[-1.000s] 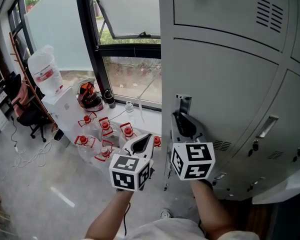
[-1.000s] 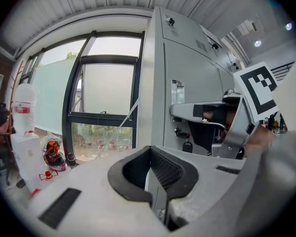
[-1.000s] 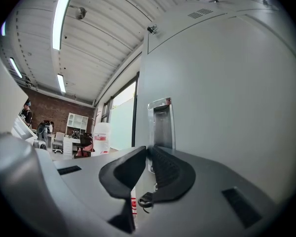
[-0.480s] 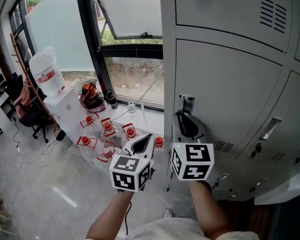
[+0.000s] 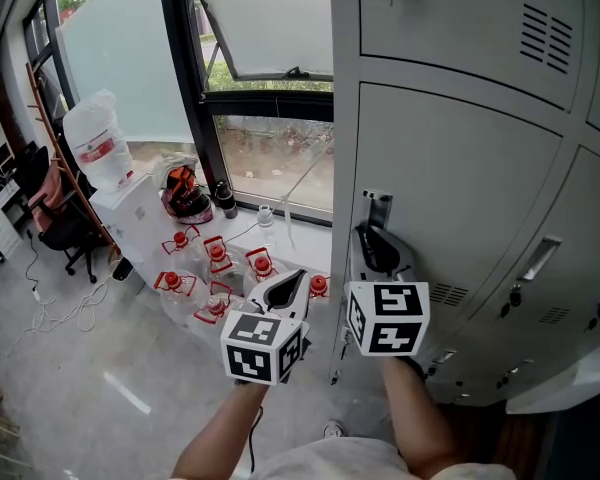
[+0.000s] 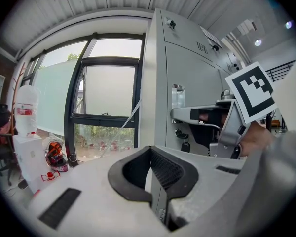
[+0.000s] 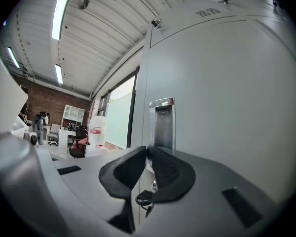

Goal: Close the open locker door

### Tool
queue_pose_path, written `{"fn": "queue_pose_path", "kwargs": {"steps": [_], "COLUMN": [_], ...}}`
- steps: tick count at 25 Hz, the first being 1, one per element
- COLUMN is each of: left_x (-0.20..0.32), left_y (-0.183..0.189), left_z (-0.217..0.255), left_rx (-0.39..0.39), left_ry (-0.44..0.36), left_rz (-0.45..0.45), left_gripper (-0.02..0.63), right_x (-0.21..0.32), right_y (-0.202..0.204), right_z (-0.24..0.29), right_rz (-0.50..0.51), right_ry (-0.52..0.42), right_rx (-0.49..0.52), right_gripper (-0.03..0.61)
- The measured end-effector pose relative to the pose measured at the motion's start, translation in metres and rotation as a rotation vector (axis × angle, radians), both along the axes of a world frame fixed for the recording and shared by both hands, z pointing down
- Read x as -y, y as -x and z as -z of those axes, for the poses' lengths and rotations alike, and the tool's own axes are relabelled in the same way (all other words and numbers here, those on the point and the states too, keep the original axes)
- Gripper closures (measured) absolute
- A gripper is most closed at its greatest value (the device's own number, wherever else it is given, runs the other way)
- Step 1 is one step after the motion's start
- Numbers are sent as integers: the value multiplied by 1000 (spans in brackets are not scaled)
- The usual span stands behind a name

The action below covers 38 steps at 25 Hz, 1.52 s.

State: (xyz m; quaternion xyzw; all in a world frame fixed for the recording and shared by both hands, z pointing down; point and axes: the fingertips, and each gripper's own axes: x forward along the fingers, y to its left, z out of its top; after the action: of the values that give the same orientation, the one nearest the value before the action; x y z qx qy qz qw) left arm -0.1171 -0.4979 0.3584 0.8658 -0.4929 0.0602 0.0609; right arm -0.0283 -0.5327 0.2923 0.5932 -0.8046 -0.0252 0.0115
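The grey locker door (image 5: pixel 450 188) stands nearly flush with the cabinet front, its shiny handle (image 5: pixel 376 208) near its left edge. My right gripper (image 5: pixel 368 236) points at the door just under that handle (image 7: pixel 163 122). Its jaws meet at the tips (image 7: pixel 148 149) after slackening very slightly, and I see nothing pinched between them. A key (image 7: pixel 144 197) hangs from the lock below. My left gripper (image 5: pixel 292 278) hovers to the left of the door, shut and empty (image 6: pixel 151 149), aimed towards the window. It touches nothing.
Left of the lockers is a dark-framed window (image 5: pixel 270 28). Below it sit a helmet (image 5: pixel 183 193), several red-capped bottles (image 5: pixel 215 258), a water jug (image 5: pixel 95 138) on a white unit, and a chair (image 5: pixel 55 218). More locker doors (image 5: pixel 570 268) continue to the right.
The head view has drifted a little, so the lockers sit slightly further right. Both grippers keep their places at the door.
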Motion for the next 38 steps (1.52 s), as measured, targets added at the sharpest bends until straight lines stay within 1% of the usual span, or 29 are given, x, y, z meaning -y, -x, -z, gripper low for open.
{"fn": "queue_pose_path", "kwargs": {"steps": [7, 11, 18, 24, 27, 34, 38], "left_x": [-8, -13, -21, -33, -43, -70, -87], "left_y": [9, 11, 6, -1, -3, -11, -20], "left_z": [-1, 1, 3, 8, 9, 10, 12], "left_rx": [-4, -3, 0, -1, -5, -19, -30], "left_ry": [1, -2, -8, -18, -22, -26, -32], "left_rz": [19, 24, 16, -1, -9, -32, -60], "left_gripper": [607, 607, 607, 607, 607, 607, 607], "right_x": [-6, -7, -15, -38, -51, -86, -109], "right_y": [5, -2, 1, 9, 6, -8, -18], "right_z": [-1, -3, -1, 9, 8, -1, -4], "right_rz": [25, -2, 57, 99, 102, 74, 61], "right_ry": [-6, -7, -19, -82, -74, -57, -38], "right_rx": [-22, -44, -36, -66, -43, -60, -47], "right_gripper": [536, 529, 526, 526, 526, 526, 526]}}
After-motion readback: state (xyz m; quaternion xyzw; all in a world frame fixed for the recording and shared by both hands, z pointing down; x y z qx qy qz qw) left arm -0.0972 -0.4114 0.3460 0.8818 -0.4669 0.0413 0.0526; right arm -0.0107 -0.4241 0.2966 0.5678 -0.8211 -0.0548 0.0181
